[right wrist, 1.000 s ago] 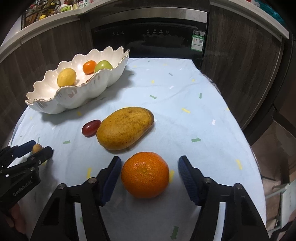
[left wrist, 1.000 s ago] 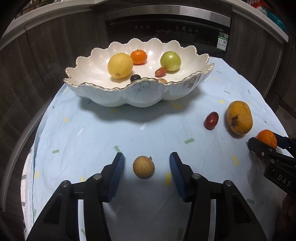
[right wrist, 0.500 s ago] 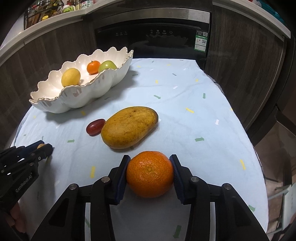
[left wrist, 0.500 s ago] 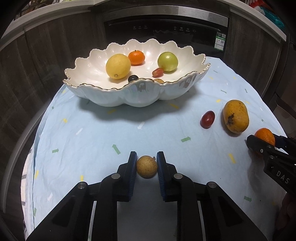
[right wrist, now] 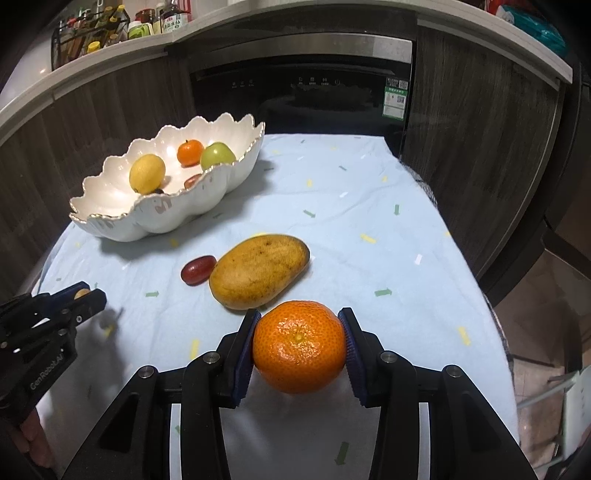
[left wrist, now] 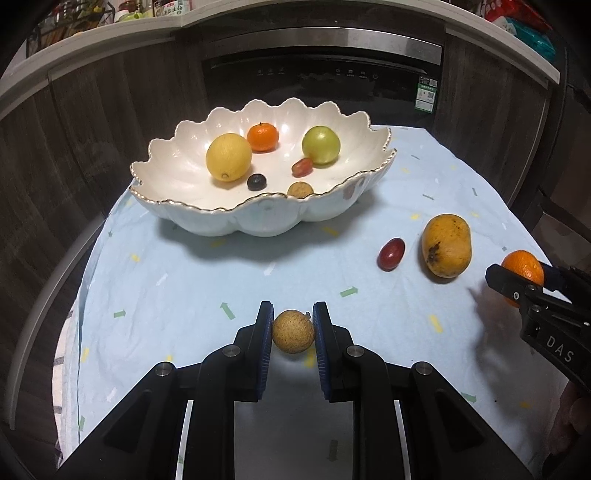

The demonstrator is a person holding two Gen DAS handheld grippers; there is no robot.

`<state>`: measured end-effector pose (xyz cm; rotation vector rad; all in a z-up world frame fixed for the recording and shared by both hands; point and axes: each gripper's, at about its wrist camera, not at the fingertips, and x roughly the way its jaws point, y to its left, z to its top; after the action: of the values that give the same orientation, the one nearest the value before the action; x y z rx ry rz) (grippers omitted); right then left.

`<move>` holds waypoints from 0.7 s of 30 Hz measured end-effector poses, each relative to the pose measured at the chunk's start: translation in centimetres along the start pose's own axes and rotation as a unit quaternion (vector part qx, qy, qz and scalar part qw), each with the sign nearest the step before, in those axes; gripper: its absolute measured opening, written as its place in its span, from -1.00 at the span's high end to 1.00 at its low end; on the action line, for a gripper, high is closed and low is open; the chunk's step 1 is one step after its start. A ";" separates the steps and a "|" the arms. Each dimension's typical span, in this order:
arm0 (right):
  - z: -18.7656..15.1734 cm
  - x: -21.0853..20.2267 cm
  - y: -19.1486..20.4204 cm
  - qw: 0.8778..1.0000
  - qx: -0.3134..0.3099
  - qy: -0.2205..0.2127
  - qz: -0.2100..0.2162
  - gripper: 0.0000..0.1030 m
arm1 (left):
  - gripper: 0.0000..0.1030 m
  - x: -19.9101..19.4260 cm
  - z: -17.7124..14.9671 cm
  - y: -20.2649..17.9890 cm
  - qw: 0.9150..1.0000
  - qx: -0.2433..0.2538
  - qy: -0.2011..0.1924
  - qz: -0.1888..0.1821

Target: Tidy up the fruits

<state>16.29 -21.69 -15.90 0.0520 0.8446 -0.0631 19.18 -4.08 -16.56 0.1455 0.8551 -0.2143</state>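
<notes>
A small brown fruit (left wrist: 293,331) is pinched by the left hand-held gripper (left wrist: 293,326) and an orange (right wrist: 299,346) by the right hand-held gripper (right wrist: 299,334), just above the cloth-covered counter (left wrist: 207,280).

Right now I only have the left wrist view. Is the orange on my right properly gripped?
Observer: Yes, the right gripper has both pads pressed on the big orange.
Operator: What's behind the white bowl's far side?
Observer: A rack of bottles stands on the counter, clear in the right wrist view.
Operator: Any table room right of the mango?
Observer: Yes, bare blue cloth runs past the mango to the table edge.
</notes>
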 end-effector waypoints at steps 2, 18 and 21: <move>0.2 -0.4 -0.1 1.000 0.001 -0.004 0.000 0.15 | 0.57 -0.1 0.1 -0.3 1.000 0.004 0.001 -0.001; 2.5 -3.5 -1.3 0.999 0.007 -0.036 -0.002 0.15 | 0.57 -2.4 2.3 -2.1 1.000 0.022 -0.017 -0.010; 3.2 -4.3 -1.7 0.999 0.007 -0.045 -0.003 0.15 | 0.57 -2.9 2.8 -2.5 0.999 0.024 -0.022 -0.013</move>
<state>15.68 -23.43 -10.61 0.0597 0.7535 -0.0768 18.73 -6.70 -12.63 0.1745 0.8089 -0.2609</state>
